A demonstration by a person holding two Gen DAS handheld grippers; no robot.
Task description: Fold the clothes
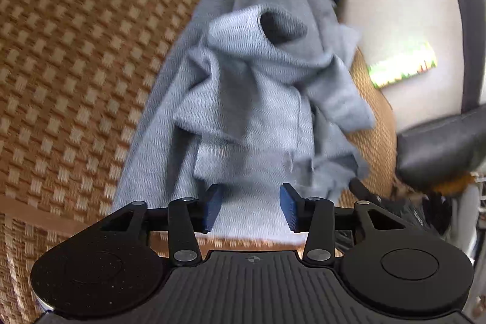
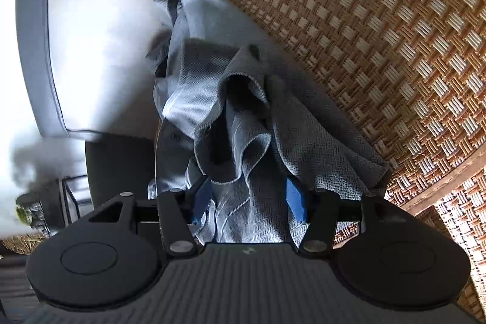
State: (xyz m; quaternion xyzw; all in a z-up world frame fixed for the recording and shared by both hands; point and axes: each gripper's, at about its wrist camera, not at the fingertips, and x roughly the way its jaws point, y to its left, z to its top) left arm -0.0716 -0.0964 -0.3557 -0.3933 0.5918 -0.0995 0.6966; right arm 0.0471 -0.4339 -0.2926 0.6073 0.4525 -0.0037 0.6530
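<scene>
Your left gripper (image 1: 251, 210) and right gripper (image 2: 249, 201) both gape, holding nothing, over the crumpled grey garment (image 1: 258, 99) on the woven mat (image 1: 76, 50), so next you likely need to pinch an edge and spread it flat.

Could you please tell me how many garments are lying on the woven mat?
1 that I can tell: a crumpled grey garment along the woven mat's edge, ahead of both grippers. Its folds could hide another piece.

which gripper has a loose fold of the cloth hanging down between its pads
The right gripper: a curled fold of the grey cloth droops between its open pads. The left gripper has only flat cloth ahead.
</scene>
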